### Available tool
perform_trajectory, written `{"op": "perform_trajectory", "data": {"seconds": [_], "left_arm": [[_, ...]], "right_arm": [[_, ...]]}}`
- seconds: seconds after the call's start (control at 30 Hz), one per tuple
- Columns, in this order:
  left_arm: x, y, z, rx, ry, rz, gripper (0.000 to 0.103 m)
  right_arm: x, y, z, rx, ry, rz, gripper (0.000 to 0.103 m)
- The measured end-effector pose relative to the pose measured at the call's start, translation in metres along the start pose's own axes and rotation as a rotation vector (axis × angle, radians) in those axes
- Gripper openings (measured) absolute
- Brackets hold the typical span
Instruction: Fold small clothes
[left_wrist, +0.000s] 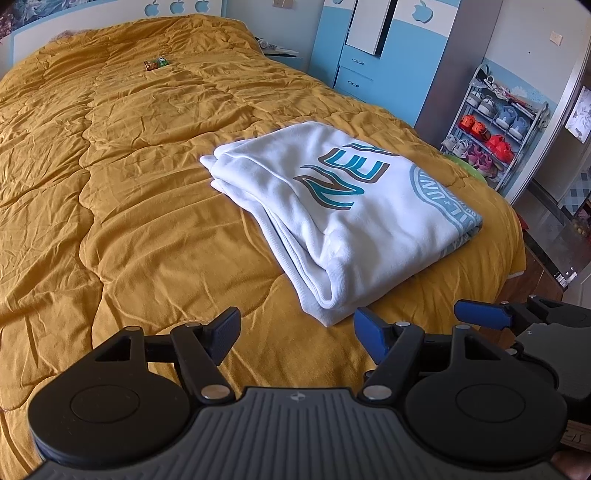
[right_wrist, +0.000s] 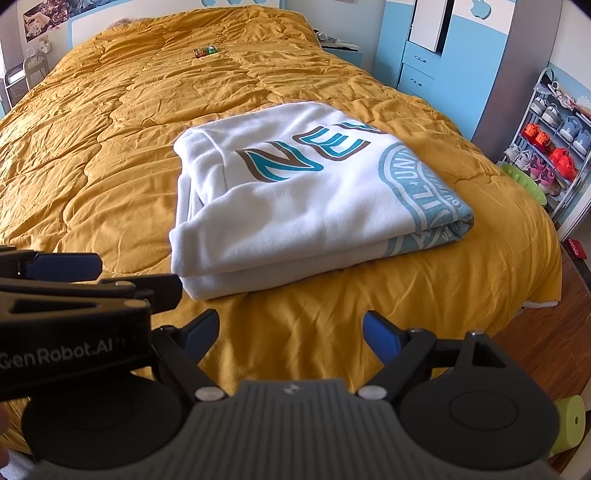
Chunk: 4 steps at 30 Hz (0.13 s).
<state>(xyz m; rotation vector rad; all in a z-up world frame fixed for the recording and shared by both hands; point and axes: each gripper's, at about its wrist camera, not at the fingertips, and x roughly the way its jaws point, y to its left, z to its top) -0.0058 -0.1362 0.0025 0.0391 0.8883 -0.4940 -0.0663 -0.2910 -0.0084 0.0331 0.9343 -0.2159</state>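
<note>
Right wrist view: "GenRobot.AI" on left hand-held gripper (right_wrist: 64, 264); sweatshirt (right_wrist: 306, 195) folded.

White sweatshirt (right_wrist: 314, 199) folded flat (teal print up), near bed's foot.

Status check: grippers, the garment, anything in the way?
Left gripper open, empty. Right gripper open, empty. White sweatshirt folded on bed, untouched. Nothing in the way.

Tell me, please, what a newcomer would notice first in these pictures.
First, the folded white sweatshirt with teal lettering, lying near the foot of the bed on the mustard quilt. Then the left gripper and right gripper, jaws open, held short of it.
</note>
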Motion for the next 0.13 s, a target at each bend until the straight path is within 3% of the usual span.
{"op": "perform_trajectory", "data": {"seconds": [0.13], "left_arm": [[0.0003,0.0007,0.0001,-0.008,0.005,-0.008,0.082]], "right_arm": [[0.0001,-0.0001,0.0002,0.007,0.001,0.005,0.08]]}}
